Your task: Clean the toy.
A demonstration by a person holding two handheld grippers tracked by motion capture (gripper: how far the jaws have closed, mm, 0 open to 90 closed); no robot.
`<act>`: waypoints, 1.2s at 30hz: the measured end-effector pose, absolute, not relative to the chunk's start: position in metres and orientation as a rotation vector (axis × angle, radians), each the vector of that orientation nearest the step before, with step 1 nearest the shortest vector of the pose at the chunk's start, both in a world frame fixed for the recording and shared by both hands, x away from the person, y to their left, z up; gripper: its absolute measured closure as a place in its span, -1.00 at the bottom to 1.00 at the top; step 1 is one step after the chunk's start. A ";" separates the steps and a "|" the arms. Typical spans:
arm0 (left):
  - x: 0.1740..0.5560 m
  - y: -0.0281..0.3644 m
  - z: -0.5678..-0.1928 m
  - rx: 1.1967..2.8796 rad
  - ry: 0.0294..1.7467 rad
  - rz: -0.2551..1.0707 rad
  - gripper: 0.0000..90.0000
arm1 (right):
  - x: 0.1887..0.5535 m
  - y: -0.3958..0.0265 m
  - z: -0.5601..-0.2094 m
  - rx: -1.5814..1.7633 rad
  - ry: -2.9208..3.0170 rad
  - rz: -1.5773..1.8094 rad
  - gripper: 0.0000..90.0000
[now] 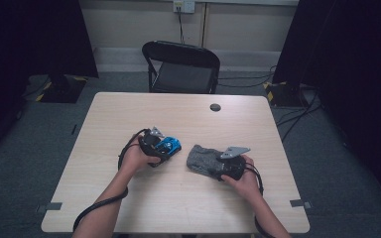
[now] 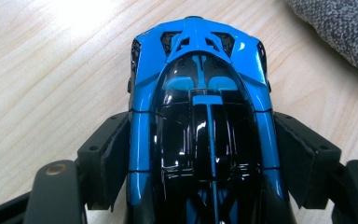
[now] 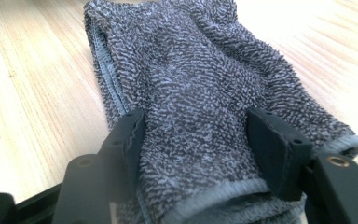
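Observation:
A blue and black toy car (image 2: 200, 70) lies on the light wooden table (image 1: 178, 109), left of centre. My left gripper (image 2: 200, 156) reaches over it from behind. Its two black pads (image 2: 114, 149) rest against the car's sides, so it is shut on the car (image 1: 171, 144). To the right lies a folded dark grey towel (image 3: 191, 70). My right gripper (image 3: 198, 144) is shut on the towel's near end, and the cloth bulges between the pads. From above, the towel (image 1: 198, 157) is just right of the car, with the right gripper (image 1: 217, 166) at its right end.
A black folding chair (image 1: 181, 67) stands behind the table's far edge. A dark round grommet (image 1: 215, 107) sits in the tabletop near that edge. Cables trail from both grippers toward the table's near edge. Bare wood surrounds the car and towel.

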State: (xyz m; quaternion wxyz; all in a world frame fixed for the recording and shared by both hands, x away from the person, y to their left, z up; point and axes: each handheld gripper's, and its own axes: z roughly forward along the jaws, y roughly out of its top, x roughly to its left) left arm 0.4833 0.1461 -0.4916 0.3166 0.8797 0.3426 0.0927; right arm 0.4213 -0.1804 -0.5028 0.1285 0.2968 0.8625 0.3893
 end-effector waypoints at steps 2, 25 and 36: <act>0.483 0.146 -0.491 2.320 0.913 0.243 -0.42 | 0.421 -0.180 -0.503 0.863 2.508 1.132 -0.14; 0.476 0.141 -0.474 2.327 0.901 0.249 -0.37 | 0.422 -0.178 -0.500 0.892 2.499 1.092 0.22; 0.462 0.127 -0.459 2.344 0.795 0.239 -0.37 | 0.426 -0.176 -0.493 1.076 2.462 1.042 0.73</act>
